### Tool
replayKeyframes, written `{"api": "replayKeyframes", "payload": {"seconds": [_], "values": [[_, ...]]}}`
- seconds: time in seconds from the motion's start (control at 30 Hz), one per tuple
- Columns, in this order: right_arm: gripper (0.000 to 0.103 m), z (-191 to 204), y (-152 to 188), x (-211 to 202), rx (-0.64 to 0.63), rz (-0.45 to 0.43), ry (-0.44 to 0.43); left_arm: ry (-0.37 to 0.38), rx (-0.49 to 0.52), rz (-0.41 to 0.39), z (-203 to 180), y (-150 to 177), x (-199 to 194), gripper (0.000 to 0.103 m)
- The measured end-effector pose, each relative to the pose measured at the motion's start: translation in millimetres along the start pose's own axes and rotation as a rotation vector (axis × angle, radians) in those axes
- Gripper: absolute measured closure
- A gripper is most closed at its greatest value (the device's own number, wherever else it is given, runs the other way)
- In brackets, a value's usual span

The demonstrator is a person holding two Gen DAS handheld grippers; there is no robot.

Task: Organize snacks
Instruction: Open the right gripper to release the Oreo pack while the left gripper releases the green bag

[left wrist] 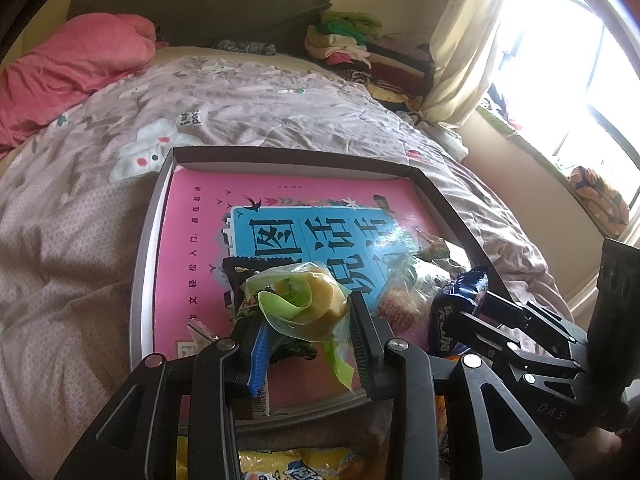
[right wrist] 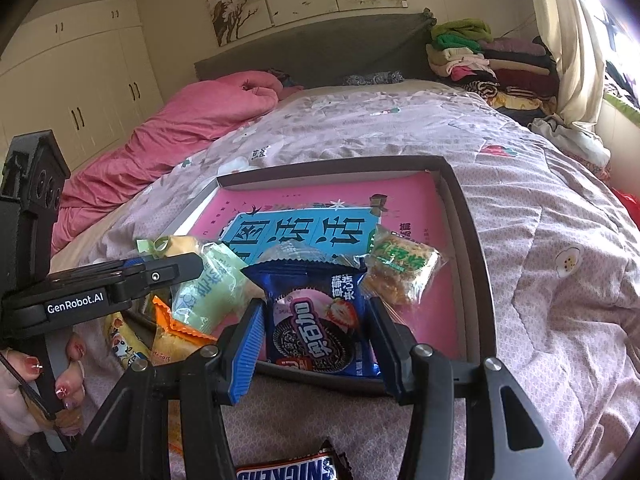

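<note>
Snacks are partly sorted: several packets lie in the tray (right wrist: 476, 248) on the bed. Your left tool (left wrist: 308, 320) pinches a green-and-yellow packet (left wrist: 304, 300), your right tool (right wrist: 316, 336) pinches the blue cookie packet (right wrist: 320, 320); a Snickers bar (right wrist: 288, 470) waits outside.

Pink blanket (right wrist: 176, 128) on the bed, folded clothes (right wrist: 480, 60) stacked near what looks like a curtain (left wrist: 468, 48).

Right tool (right wrist: 316, 340) closed on blue cookie packet (right wrist: 320, 320), lower centre of frame, over near rim of dark tray (right wrist: 472, 240) on bed (right wrist: 560, 280). Left tool (right wrist: 176, 270) at left, clamping green-wrapped pastry (right wrist: 212, 284).
</note>
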State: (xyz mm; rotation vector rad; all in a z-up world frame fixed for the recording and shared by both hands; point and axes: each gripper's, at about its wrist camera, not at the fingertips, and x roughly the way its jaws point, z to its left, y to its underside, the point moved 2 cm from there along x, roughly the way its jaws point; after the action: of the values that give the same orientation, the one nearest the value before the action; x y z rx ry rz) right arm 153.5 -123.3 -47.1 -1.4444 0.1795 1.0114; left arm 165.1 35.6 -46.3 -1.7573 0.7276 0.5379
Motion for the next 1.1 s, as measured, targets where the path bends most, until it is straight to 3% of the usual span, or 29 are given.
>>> {"api": "replayKeyframes", "payload": {"seconds": [0.4,1.1], "values": [[0.052,-1.4,-1.8,-5.4,0.007,-0.016,0.001,0.012,-0.003,0.008,-1.8,-0.4,-1.7,0.053],[0.049,-7.4,-3.6,-7.0,0.023,-0.028,0.051,-0.006,-0.026,0.001,6.9,-5.0,-10.2,0.045]]}}
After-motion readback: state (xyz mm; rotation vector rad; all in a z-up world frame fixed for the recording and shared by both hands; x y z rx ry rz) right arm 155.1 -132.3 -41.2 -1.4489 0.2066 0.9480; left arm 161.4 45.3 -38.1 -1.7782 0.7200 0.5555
